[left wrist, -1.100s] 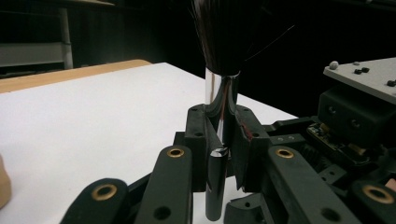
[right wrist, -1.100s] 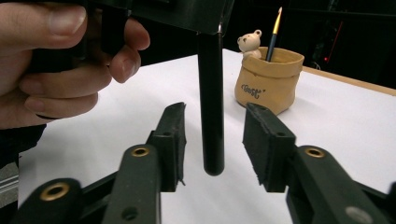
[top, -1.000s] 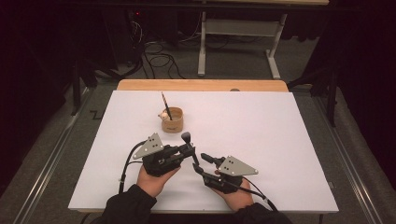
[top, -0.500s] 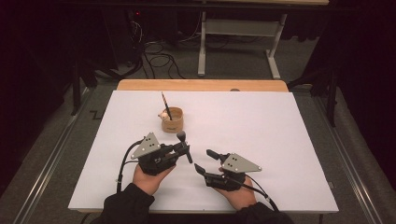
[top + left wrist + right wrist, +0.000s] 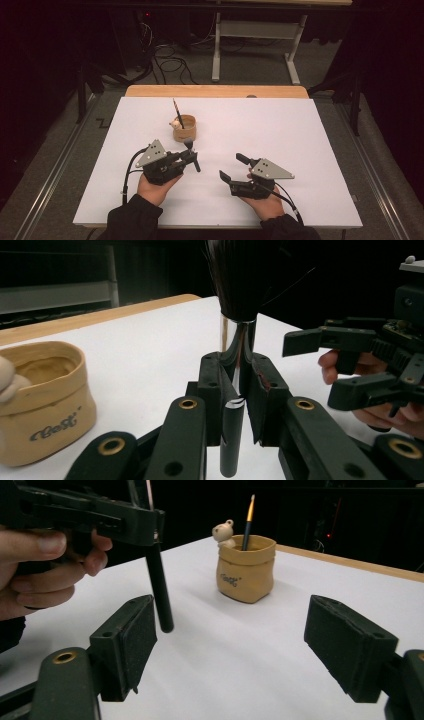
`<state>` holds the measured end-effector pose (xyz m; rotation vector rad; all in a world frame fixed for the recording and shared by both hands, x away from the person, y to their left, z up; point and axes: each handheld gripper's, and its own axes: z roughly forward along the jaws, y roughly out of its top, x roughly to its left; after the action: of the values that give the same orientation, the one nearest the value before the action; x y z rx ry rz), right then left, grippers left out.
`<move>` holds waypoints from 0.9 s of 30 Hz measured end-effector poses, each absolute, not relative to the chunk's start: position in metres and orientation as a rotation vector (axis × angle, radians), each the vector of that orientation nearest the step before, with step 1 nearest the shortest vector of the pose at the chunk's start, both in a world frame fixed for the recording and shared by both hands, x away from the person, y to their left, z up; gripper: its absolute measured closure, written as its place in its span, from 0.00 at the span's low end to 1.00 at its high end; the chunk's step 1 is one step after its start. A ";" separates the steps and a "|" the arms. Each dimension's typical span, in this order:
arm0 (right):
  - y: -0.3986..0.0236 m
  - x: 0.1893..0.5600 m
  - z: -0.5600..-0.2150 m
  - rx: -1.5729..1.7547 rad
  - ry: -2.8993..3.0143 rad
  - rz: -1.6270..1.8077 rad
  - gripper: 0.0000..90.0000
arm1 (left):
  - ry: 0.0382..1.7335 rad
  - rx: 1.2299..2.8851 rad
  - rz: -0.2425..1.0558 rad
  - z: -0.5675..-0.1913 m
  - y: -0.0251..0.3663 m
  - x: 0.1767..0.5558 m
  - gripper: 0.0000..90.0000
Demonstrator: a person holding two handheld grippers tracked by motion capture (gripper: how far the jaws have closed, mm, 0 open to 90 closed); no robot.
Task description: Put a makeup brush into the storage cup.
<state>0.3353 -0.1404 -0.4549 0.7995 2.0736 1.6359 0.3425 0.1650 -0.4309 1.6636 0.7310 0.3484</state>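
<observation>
- Left gripper (image 5: pixel 192 159): jaws clamped on makeup brush (image 5: pixel 235 360), just in front of pot (image 5: pixel 184 128).
- Right gripper (image 5: pixel 234 166): jaws just opening, nothing between, right of pot.

L gripper (image 5: pixel 189 156): I see jaws clamped, pointing toward the desk's far edge, hand (image 5: pixel 152 187) beneath | R gripper (image 5: pixel 232 167): jaws apart, just been opening, nothing between them, near the front edge, angled toward the left one
</observation>
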 end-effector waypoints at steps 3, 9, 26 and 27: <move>-0.146 0.338 -0.454 0.825 2.072 1.631 0.17 | 0.738 1.661 0.355 -0.430 0.169 0.343 0.87; -0.158 0.339 -0.452 0.856 2.052 1.605 0.14 | 0.746 1.663 0.364 -0.430 0.172 0.345 0.87; -0.178 0.343 -0.450 0.917 2.024 1.566 0.00 | 0.764 1.665 0.379 -0.430 0.178 0.347 0.87; -0.179 0.343 -0.450 0.914 2.023 1.569 0.00 | 0.765 1.665 0.380 -0.430 0.178 0.347 0.87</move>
<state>0.3431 -0.1789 -0.4500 0.9140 2.0230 1.5691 0.3468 0.1783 -0.4299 1.6646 0.7652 0.3798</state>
